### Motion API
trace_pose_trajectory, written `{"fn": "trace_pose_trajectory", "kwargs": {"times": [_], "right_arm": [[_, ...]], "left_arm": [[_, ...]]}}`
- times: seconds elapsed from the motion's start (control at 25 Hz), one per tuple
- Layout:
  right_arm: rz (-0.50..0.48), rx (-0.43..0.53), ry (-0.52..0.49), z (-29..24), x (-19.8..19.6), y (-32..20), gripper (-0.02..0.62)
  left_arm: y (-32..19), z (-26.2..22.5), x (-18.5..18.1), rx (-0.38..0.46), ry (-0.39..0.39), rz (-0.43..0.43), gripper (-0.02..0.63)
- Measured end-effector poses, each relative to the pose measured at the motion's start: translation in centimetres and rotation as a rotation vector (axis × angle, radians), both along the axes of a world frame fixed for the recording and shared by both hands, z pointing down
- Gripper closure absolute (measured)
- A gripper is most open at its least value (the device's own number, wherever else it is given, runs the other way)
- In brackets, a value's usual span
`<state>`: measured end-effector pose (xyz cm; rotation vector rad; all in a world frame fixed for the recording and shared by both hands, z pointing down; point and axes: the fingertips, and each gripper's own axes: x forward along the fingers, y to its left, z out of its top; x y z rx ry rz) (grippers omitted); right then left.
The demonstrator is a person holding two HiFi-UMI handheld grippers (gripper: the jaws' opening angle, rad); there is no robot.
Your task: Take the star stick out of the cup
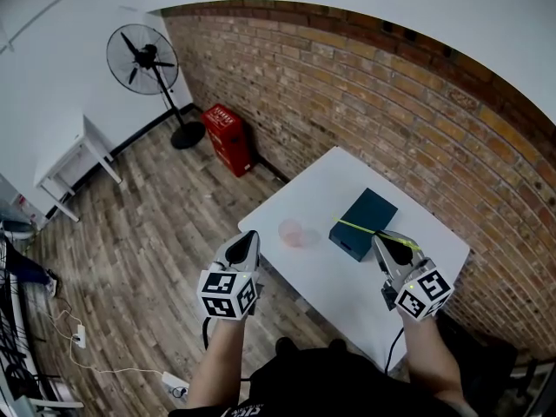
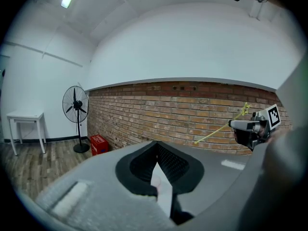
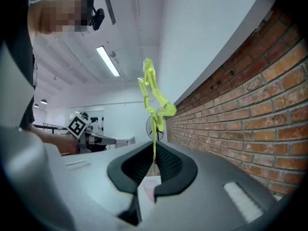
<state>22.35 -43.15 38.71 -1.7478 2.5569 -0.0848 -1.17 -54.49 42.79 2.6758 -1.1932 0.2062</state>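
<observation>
Pinching the star stick (image 3: 156, 112) in the right gripper (image 3: 154, 154): jaws clamped on the thin yellow-green shaft, star end poking up past the tips in the right gripper view. Already out of the cup (image 1: 292, 232) and not touching it. Crossing over a dark teal box (image 1: 365, 211) in the head view (thin line only there, star shape not resolvable). Tilted in the left gripper view, plain end lower, star end up beside the right gripper. Contact with the box top: cannot tell.

Cup: pink, see-through, upright on the white tabletop (image 1: 347, 276), just left of the box and apart from it.

Left gripper (image 1: 250, 235): jaws pressed together at the tips, nothing between them (checked in the left gripper view). Hovering at the near-left tabletop edge, close to the cup but clear of it. Aimed toward the brick wall (image 1: 391, 102).

Background:
- standing fan (image 1: 143, 59) on the wooden floor (image 1: 156, 224) near the wall corner
- red case (image 1: 228, 137) on the floor against the brick, right of the fan
- small white table (image 2: 24, 115) by the white wall, far left
</observation>
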Motion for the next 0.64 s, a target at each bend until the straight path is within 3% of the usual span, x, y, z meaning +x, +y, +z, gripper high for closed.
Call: {"fn": "trace_pose_trajectory", "kwargs": {"times": [0.64], "right_arm": [[-0.058,-0.015,0.009,0.6,-1.5,-0.5,0.581]], "left_arm": [[0.0,0.5,-0.5,-0.007,0.005,-0.023,0.598]]}}
